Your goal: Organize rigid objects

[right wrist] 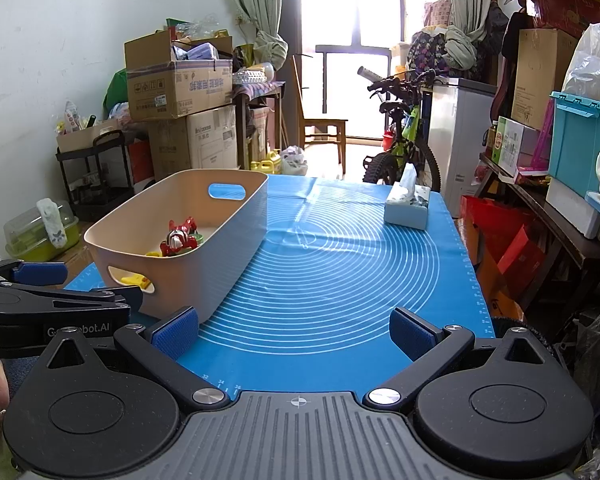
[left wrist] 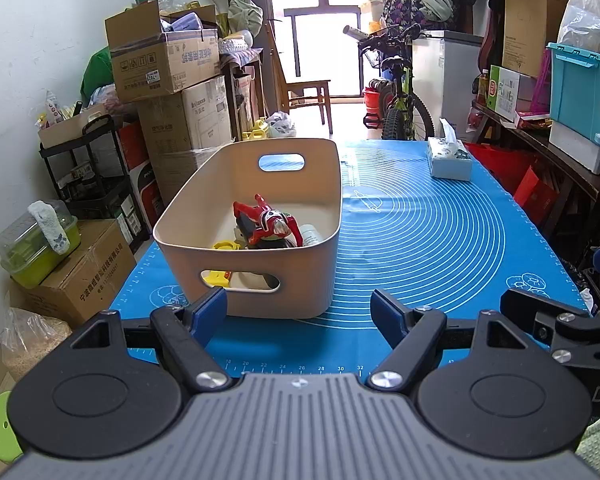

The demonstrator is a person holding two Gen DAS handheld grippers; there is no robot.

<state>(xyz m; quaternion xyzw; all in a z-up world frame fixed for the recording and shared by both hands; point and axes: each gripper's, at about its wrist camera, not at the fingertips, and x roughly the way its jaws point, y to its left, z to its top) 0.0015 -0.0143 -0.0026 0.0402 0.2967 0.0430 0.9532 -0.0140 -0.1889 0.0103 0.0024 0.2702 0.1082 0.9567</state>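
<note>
The left gripper [left wrist: 298,308] hangs low over the near edge of the blue silicone mat with white rings [left wrist: 420,248]. Its blue-padded fingers [left wrist: 210,306] are spread wide and hold nothing. The left finger sits just in front of the near wall of the beige plastic bin with cut-out handles [left wrist: 252,280].

The right gripper [right wrist: 296,330] is also low over the near edge of the mat, on the right side of the bin. Its fingers are wide apart too and hold nothing. In the right wrist view the left gripper's black body shows at the left edge, with part of a white label that seems to end in "bot.AI".

Small white numbers run along the mat's near edge: 18, 20, 22, 24, 26, 28, 30, 32.

The bin stands on the left part of the mat. Inside it lie a red and silver toy figure [left wrist: 270,222], a yellow plastic toy [left wrist: 218,278] by the near handle hole, and a small white bottle [left wrist: 312,236].

A pale blue tissue box [left wrist: 449,160] sits at the far right of the mat. To the left, a stack of brown cardboard boxes [left wrist: 168,68] has Chinese writing too small to read.
</note>
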